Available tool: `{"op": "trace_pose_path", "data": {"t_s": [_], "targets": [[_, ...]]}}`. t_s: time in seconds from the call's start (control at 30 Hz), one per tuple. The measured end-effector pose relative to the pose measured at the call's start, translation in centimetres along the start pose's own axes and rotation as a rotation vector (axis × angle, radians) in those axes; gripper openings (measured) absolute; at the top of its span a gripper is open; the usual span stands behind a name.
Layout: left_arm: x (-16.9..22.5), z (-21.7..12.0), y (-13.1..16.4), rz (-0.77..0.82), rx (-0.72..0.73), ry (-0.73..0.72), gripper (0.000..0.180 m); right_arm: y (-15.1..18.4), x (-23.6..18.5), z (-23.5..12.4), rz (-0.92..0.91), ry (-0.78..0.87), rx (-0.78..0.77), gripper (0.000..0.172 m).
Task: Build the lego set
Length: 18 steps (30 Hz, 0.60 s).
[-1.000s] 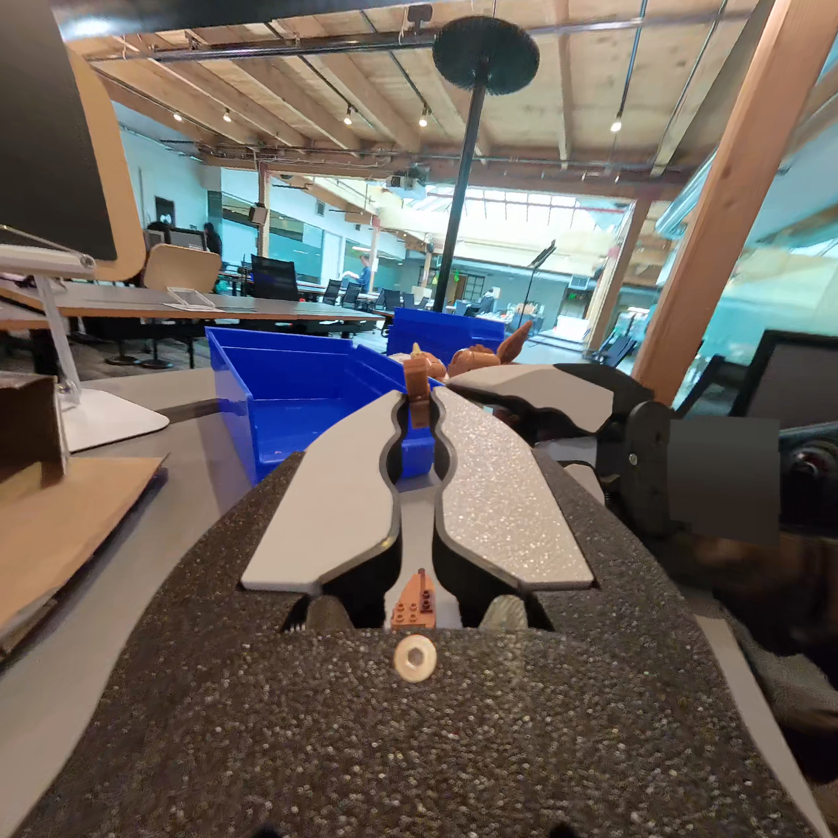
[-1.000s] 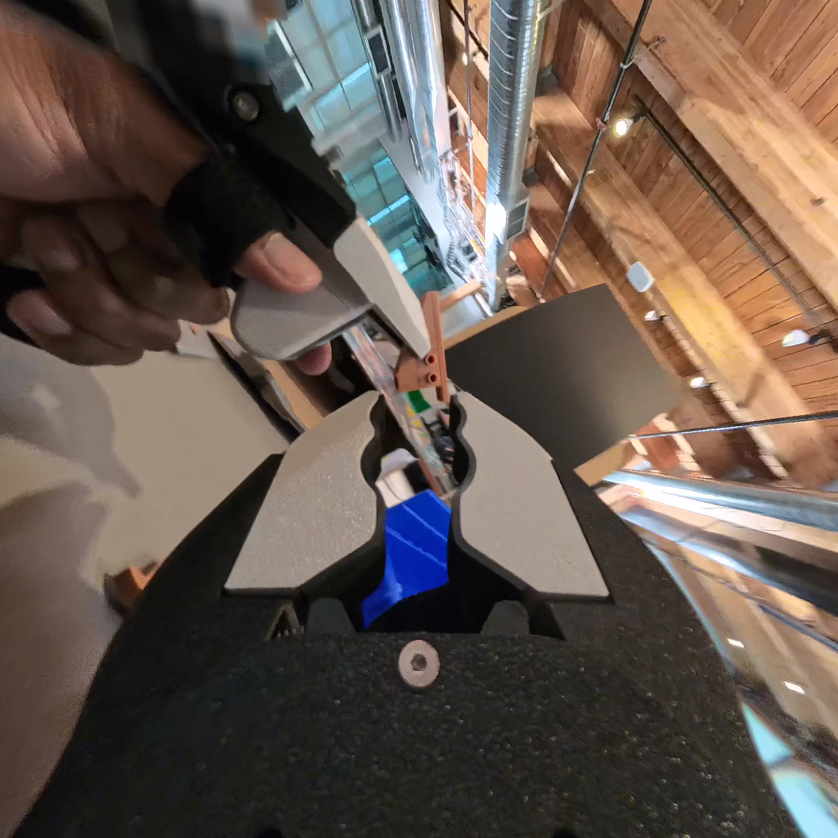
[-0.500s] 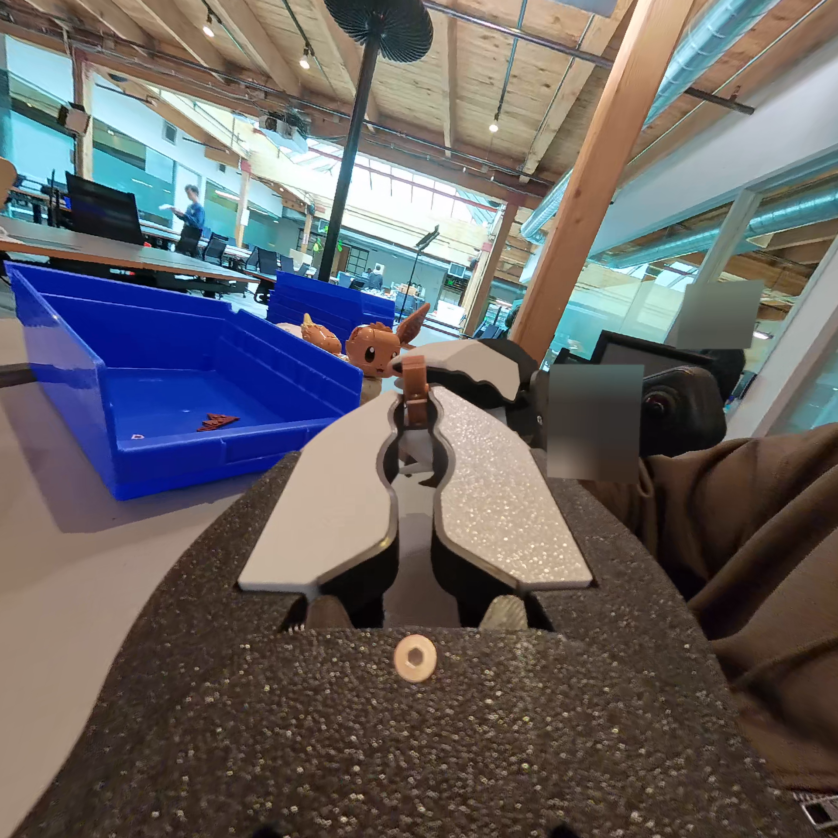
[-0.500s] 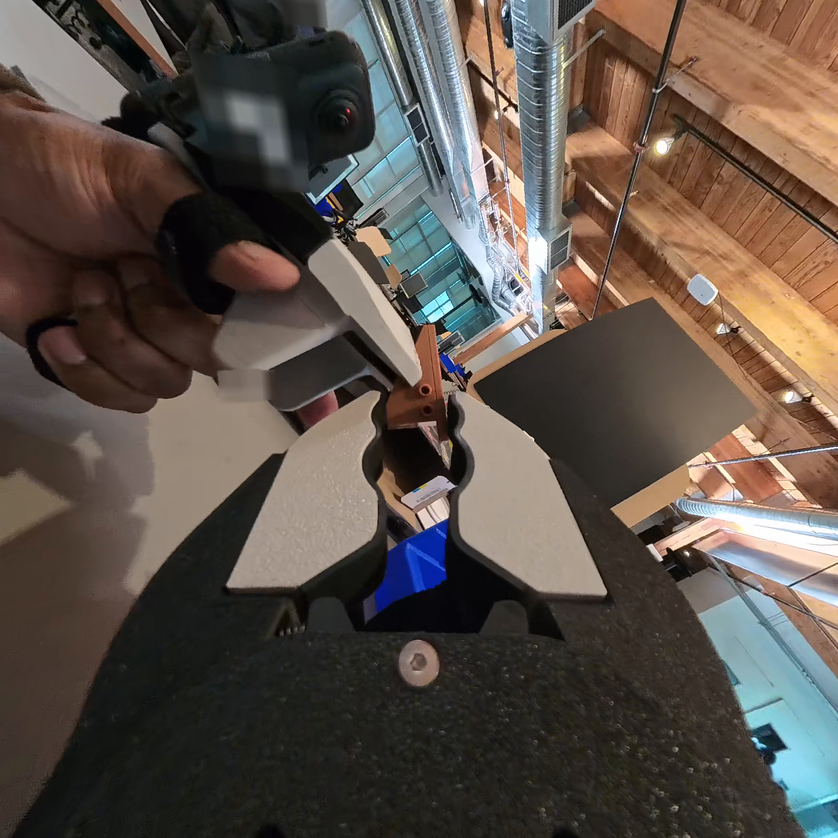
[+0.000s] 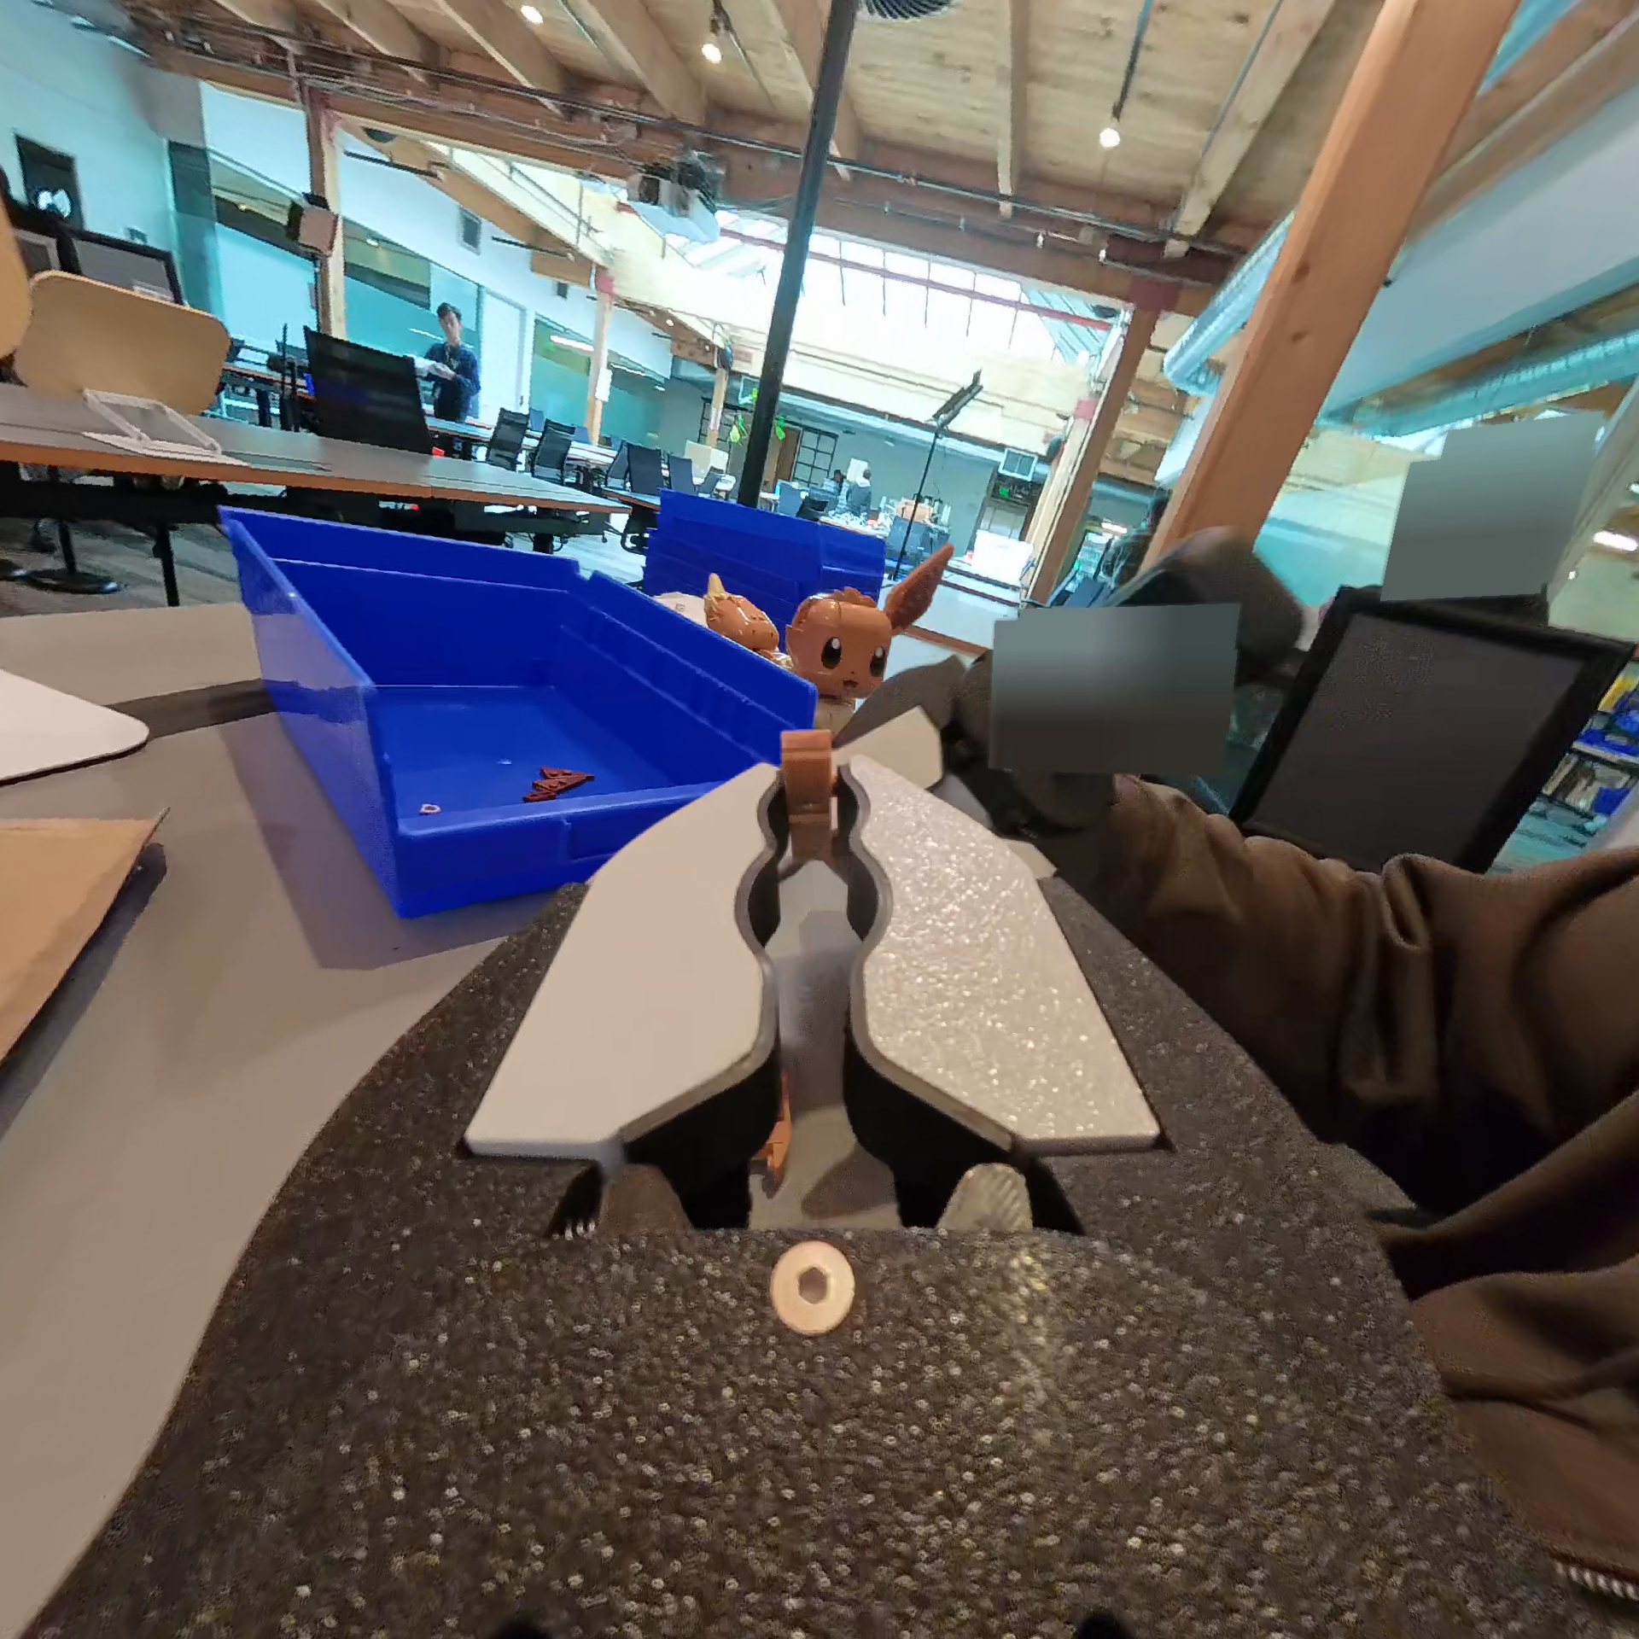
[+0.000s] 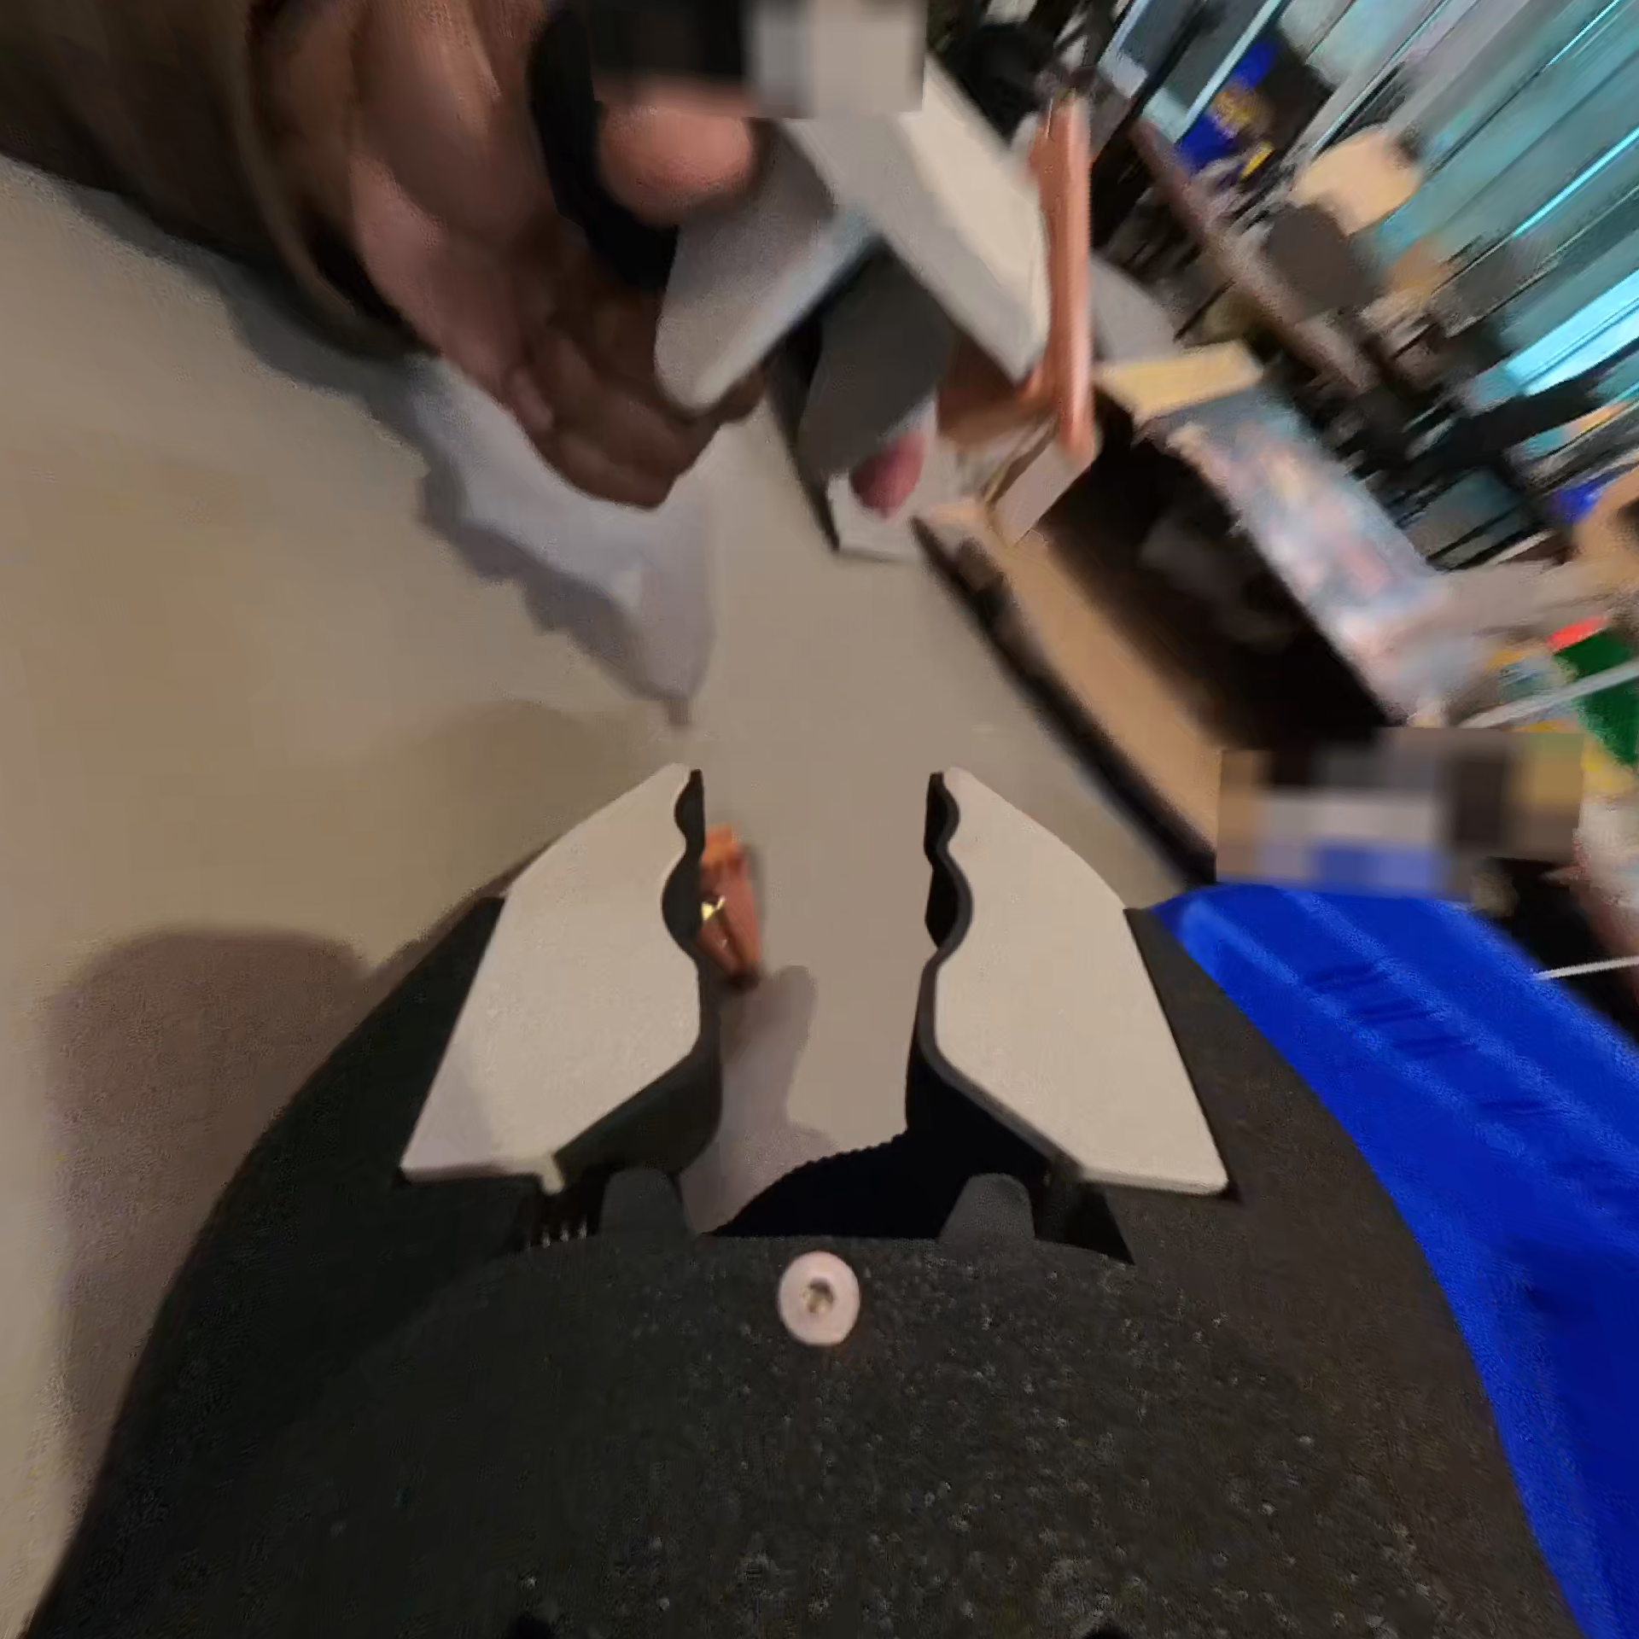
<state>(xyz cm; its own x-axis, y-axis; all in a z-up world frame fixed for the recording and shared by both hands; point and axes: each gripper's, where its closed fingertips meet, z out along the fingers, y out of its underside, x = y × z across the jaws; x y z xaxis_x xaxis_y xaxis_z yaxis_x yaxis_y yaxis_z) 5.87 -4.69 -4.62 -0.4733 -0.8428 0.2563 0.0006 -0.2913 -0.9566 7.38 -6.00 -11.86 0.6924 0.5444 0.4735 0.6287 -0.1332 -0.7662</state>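
Blue plastic bin [image 5: 497, 709], glossy, sits left on the matte grey table [image 5: 222, 931]. Left gripper [image 5: 807, 780] pinches a small brown plastic piece [image 5: 805, 798], long axis upright. Right gripper [image 6: 811, 798] is wide open over a blurry brown part [image 6: 729, 905] lying on the table.

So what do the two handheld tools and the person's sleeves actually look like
Both tools match: a black, grainy foam-like body with a silver bolt at its centre, and two pale grey fingers with wavy black-edged inner rims, seen on the left tool and right tool. No cables show. The sleeve is dark brown.
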Motion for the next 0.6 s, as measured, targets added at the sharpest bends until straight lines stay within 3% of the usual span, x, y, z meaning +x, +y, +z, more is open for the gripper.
{"op": "trace_pose_path", "data": {"t_s": [0.23, 0.37, 0.47, 0.6], "targets": [[-0.7, -0.4, -0.3, -0.028, 0.005, -0.017, 0.009, 4.6, -2.6, 1.4, 0.161, -0.217, -0.161, 0.050], [-0.3, -0.1, 0.3, -0.013, -0.025, -0.001, 0.009, 5.3, -2.4, 2.4, 0.248, -0.229, -0.223, 0.049], [-0.2, 0.1, 0.7, -0.006, -0.045, 0.004, 0.009, 5.5, -3.0, 2.6, 0.310, -0.273, -0.266, 0.032], [-0.6, 0.0, 0.9, -0.011, -0.055, -0.010, 0.009, 5.4, -2.5, 2.7, 0.224, -0.190, -0.281, 0.026]]}}
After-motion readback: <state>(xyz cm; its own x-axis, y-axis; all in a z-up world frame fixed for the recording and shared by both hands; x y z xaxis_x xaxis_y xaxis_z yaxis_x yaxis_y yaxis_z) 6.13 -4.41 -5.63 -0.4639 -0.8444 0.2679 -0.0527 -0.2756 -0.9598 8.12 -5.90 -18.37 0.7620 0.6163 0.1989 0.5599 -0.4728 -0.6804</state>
